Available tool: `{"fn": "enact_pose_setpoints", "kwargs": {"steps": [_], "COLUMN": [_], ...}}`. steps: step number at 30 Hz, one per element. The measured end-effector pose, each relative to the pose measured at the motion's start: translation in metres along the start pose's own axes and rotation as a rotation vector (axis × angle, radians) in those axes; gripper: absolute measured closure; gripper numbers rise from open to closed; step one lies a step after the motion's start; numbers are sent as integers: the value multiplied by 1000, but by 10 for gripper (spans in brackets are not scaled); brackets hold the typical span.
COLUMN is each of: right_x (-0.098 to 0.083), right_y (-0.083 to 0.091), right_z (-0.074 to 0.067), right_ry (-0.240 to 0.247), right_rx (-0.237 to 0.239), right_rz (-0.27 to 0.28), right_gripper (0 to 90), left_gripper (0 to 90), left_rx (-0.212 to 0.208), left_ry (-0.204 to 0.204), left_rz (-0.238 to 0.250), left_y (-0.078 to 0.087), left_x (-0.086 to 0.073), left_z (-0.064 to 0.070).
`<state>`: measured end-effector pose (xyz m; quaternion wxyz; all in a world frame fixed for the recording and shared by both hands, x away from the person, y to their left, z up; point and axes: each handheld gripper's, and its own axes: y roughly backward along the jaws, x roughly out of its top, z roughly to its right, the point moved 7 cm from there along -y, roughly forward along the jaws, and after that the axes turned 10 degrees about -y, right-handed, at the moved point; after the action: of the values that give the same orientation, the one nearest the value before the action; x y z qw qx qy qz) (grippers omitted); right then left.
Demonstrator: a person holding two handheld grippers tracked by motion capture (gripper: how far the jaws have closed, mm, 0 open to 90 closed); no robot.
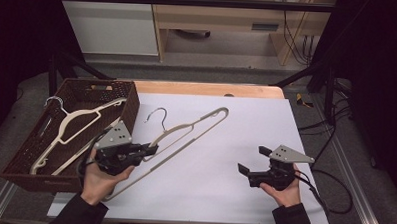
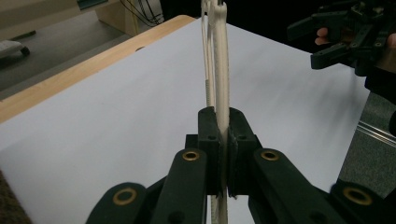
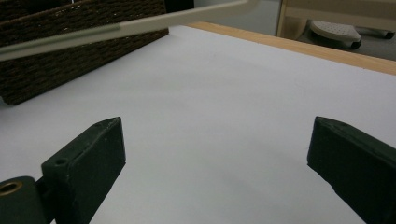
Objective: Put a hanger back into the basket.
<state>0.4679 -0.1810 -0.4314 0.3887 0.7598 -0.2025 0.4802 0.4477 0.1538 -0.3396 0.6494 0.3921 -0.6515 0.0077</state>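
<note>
Hanger (image 1: 185, 134) is clamped in the left tool (image 1: 152, 150); right tool (image 1: 252, 161) gapes empty over bare sheet (image 1: 224, 188).

Between your left gripper's (image 1: 152, 149) matt black plastic jaws sits a smooth cream plastic hanger (image 1: 186, 131) with a thin bright metal hook. Beneath your right gripper (image 1: 250, 160) the sheet (image 1: 224, 188) looks like smooth, matt white paper, with bare wood table edge (image 1: 207, 89) beyond it. To the left of your left gripper, the basket (image 1: 130, 107) is rough brown weave.
</note>
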Motion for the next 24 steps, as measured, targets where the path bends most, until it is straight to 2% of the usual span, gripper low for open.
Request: {"fn": "enact_pose_setpoints", "kwargs": {"steps": [3, 4, 5, 11, 16, 20, 24], "right_x": [0, 1, 1, 0, 0, 0, 1], "right_y": [3, 5, 7, 12, 12, 12, 14], "right_z": [4, 6, 8, 15, 16, 18, 19], "right_ry": [-12, -19, -30, -48, -48, -44, -44], "right_rx": [-12, -17, -19, -41, -48, -56, -57], "right_rz": [12, 20, 22, 25, 26, 21, 24], "right_gripper": [32, 30, 27, 20, 20, 19, 18], "left_gripper": [866, 866, 866, 866, 866, 865, 865], "left_rx": [6, 6, 16, 70, 113, 138, 147], "left_ry": [-9, -9, -6, 0, 10, 19, 28], "left_rz": [9, 9, 8, 2, 13, 12, 16], "left_y": [13, 13, 20, 45, 63, 73, 80], "left_x": [5, 5, 6, 5, -2, -11, -18], "left_z": [-14, -14, -24, -57, -88, -108, -123]}}
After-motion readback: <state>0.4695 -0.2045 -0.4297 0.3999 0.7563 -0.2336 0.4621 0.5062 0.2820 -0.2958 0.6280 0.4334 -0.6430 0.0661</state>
